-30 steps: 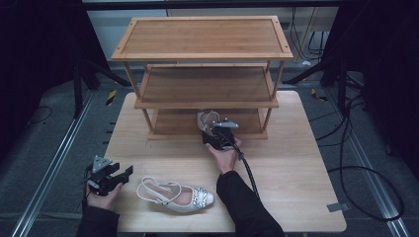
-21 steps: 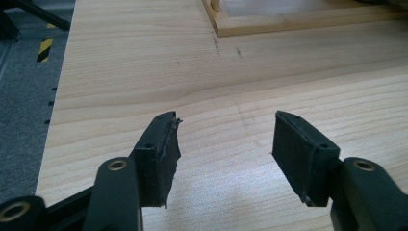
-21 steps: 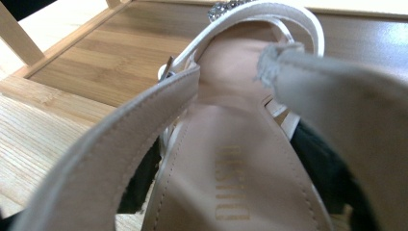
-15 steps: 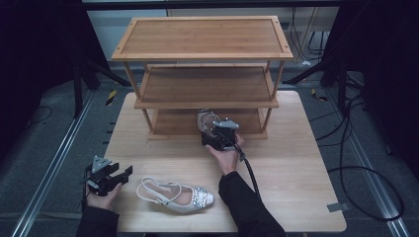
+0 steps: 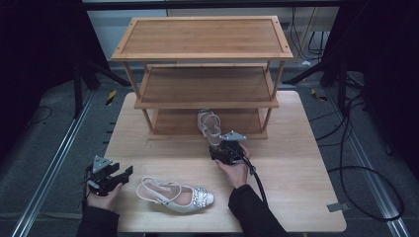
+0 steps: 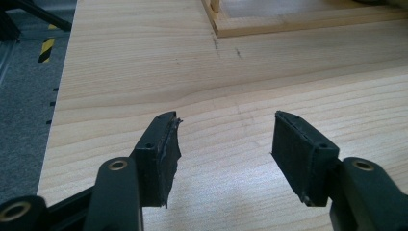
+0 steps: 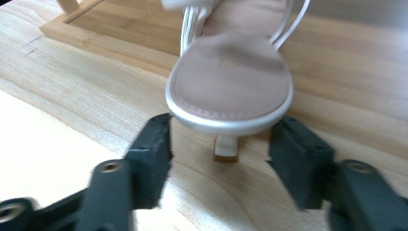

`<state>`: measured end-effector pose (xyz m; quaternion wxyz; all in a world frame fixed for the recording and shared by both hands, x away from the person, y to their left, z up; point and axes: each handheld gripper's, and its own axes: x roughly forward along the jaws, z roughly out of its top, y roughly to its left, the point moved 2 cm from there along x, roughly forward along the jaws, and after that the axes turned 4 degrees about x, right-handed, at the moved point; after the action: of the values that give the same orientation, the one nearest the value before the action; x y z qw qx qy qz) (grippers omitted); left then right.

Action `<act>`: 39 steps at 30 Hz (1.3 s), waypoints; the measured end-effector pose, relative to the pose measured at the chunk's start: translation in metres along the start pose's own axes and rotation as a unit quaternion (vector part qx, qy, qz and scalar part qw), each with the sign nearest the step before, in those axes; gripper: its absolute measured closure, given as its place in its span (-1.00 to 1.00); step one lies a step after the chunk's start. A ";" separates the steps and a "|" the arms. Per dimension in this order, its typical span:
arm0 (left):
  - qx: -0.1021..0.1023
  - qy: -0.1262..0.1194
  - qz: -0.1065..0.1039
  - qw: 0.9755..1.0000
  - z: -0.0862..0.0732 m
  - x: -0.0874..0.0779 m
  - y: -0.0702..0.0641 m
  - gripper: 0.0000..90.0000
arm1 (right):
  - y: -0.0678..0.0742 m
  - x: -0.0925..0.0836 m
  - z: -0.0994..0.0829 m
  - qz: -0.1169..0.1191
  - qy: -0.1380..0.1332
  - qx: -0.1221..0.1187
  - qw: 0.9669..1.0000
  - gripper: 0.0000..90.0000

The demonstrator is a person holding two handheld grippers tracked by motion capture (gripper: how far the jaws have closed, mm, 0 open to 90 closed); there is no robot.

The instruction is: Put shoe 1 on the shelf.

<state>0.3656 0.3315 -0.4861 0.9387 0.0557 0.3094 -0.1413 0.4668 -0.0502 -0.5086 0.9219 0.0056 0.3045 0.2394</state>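
Observation:
A pale strappy sandal stands on the bottom shelf of the wooden shoe rack, heel toward me. My right gripper sits on the table just in front of it. In the right gripper view the sandal's heel end lies at the tips of that gripper; its jaws have just been closing, but the pads do not press on the shoe. A matching sandal with a jewelled toe lies on its side near the table's front edge. Left of it, my left gripper rests open, with nothing between its jaws.
The rack has three shelves and fills the back half of the table. Its base frame corner shows ahead of the left gripper. Black cables run on the floor at the right, and a metal rail runs along the left.
My right gripper has drawn back from the rack toward the table's front, and the sandal stays on the bottom shelf. The left gripper and the other sandal have not moved.

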 end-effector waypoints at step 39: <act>-0.001 0.002 0.000 1.000 -0.002 0.001 0.002 -0.06 | 0.022 0.062 0.038 0.006 -0.008 -0.009 1.000 0.70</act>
<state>0.3661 0.3336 -0.4878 0.9383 0.0551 0.3110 -0.1405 0.5219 0.0019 -0.5090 0.9230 0.0008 0.2946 0.2474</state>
